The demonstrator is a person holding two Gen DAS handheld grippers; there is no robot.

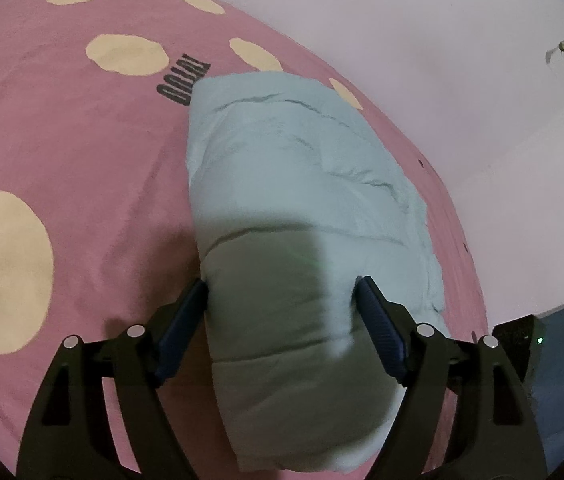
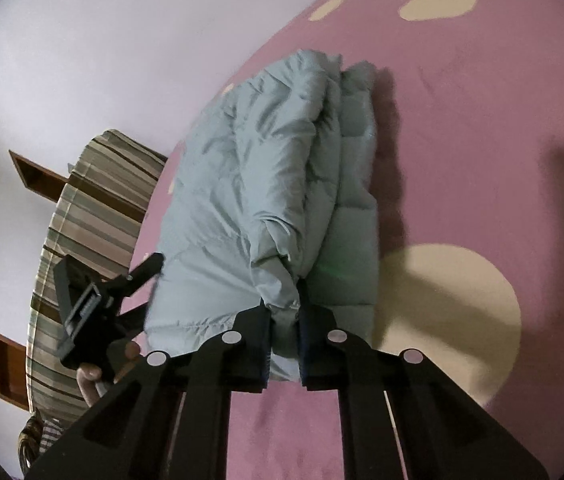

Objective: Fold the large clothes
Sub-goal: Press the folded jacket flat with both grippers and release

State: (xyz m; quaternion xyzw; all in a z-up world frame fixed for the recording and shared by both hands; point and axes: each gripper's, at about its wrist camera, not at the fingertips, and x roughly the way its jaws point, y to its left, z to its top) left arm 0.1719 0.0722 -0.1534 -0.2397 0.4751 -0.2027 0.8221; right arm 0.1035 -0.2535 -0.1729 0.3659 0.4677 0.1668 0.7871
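Pale lilac wall (image 1: 402,40) at the far side, filling the background. Below it, pink bed cover (image 1: 81,160) spread wide, scattered with cream dots (image 1: 125,56) and marked with dark printed lettering (image 1: 183,84) just beyond the garment. In the middle of the cover, pale blue puffer jacket (image 1: 302,168), folded into a thick, long bundle running from near to far, layered edges stacked along its right side in the right wrist view. To the left in that view, past the cover's edge, striped cushion (image 2: 93,208) with brown wooden panels (image 2: 29,172) behind it against the wall. Nothing lying between the grippers and the jacket; only a dark shadow across the bundle's near end. Left gripper (image 1: 282,284) spread wide, straddling that near end: left pad touching the bundle's left edge, right pad lying over its top, pressing not discernible. Right gripper (image 2: 284,308) pressed almost together, pinching a narrow fold of the jacket at the near end of the bundle. Person's hand (image 2: 89,380) wrapped around the left gripper's handle, low at the left of the right wrist view. Small dark box with a green light (image 1: 522,340) off the cover's right edge.
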